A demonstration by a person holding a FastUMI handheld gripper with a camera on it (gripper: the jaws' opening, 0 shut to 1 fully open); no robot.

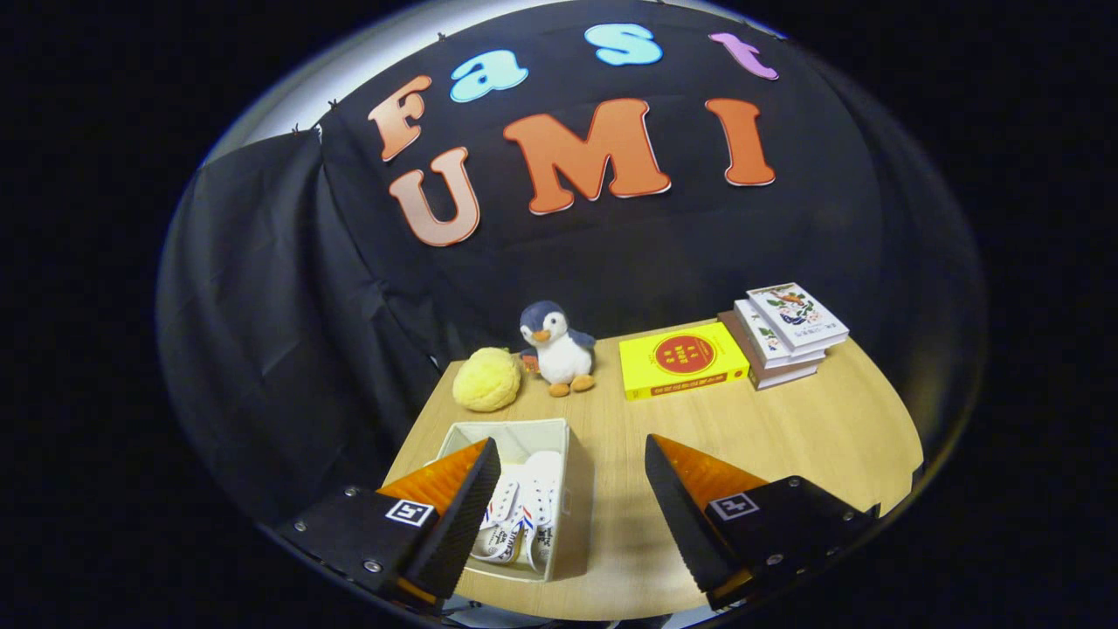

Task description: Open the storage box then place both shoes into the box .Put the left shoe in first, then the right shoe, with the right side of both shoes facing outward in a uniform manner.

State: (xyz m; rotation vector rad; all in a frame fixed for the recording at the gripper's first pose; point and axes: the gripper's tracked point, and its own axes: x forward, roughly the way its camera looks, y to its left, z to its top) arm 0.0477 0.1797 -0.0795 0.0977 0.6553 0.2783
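A hand-held gripper (568,507) hangs over the near edge of a light wooden desk (786,428), its two fingers spread wide apart and holding nothing. Below and partly behind the left finger (458,515) sits an open, cream-coloured fabric storage box (559,432), standing close to the desk's near left corner. Inside it lie two white canvas shoes (524,515) with red and blue stripes on their sides, packed side by side and filling the box's floor; the finger covers part of the pair, so which way each shoe faces cannot be told. The right finger (677,515) is over bare desk, well apart from the box.

Along the far edge of the desk, against the black cloth wall (262,332), stand a fluffy yellow round plush ball (486,379) towards the far left corner and, just beside it, a small grey-and-white plush penguin (559,349) with orange beak and feet, upright. Farther along the far edge a flat yellow book with a red round emblem (684,359) lies on the desk, and next to it, towards the far right corner, is a stack of white illustrated books (786,334) resting on a darker one.
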